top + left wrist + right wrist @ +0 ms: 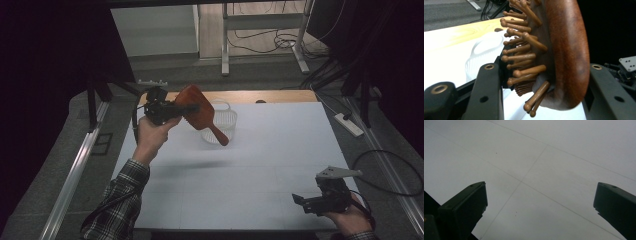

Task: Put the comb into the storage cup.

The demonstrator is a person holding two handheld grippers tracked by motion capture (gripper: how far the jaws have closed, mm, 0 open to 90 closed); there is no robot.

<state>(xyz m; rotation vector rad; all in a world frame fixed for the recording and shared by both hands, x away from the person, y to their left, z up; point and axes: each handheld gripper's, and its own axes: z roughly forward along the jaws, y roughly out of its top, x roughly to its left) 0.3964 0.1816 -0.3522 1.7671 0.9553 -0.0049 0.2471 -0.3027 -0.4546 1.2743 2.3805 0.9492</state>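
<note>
A lab or test room is suggested: a white-covered table (260, 165) is flanked by metal rails (75, 172), with cables (280, 40) and a power strip (349, 125) on grey carpet at the upper right.

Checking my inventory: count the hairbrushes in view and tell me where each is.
1. A wooden hairbrush is held above the table's far left part, clamped by its head in the left gripper, handle pointing down toward the white basket. Others could lie hidden behind it.
</note>
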